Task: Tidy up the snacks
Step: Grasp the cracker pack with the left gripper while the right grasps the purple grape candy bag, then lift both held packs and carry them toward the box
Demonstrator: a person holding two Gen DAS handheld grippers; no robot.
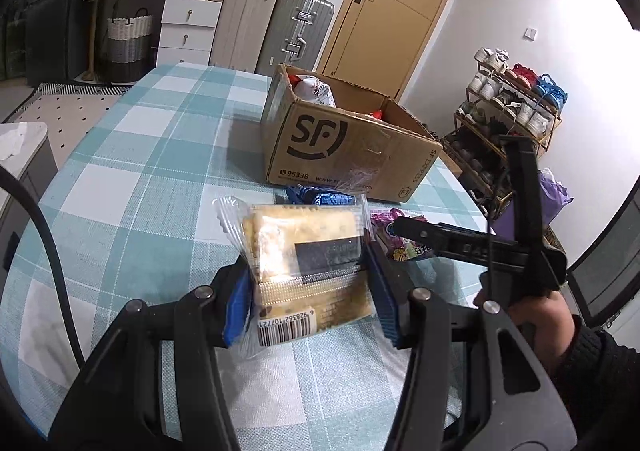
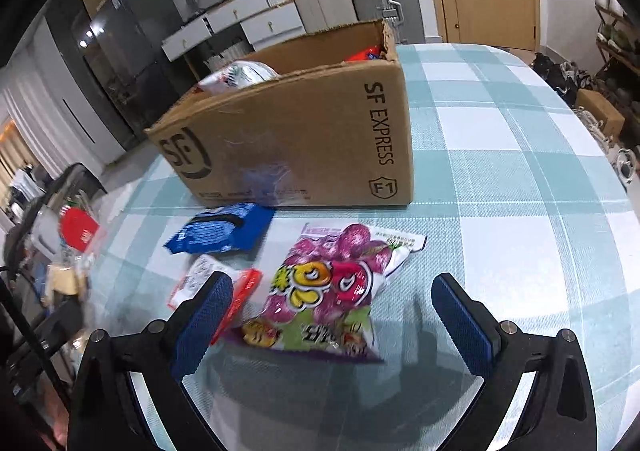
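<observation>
My left gripper [image 1: 308, 287] is shut on a clear cracker packet [image 1: 304, 251] and holds it above the checked tablecloth [image 1: 160, 171], short of the open SF Express cardboard box [image 1: 348, 147], which holds several snack bags. My right gripper [image 2: 332, 315] is open just above a purple candy bag [image 2: 332, 283] lying on the cloth in front of the box [image 2: 304, 139]. A blue snack pack [image 2: 224, 227] and a red-and-white packet [image 2: 216, 283] lie to its left. The right gripper also shows in the left wrist view [image 1: 404, 229], over the purple bag [image 1: 396, 239].
Suitcases [image 1: 296, 31], white drawers [image 1: 184, 27] and a wicker basket [image 1: 128, 39] stand beyond the table. A shoe rack [image 1: 508, 119] stands to the right by the wooden door [image 1: 400, 3]. A dark chair with clutter [image 2: 52, 219] is at the table's left edge.
</observation>
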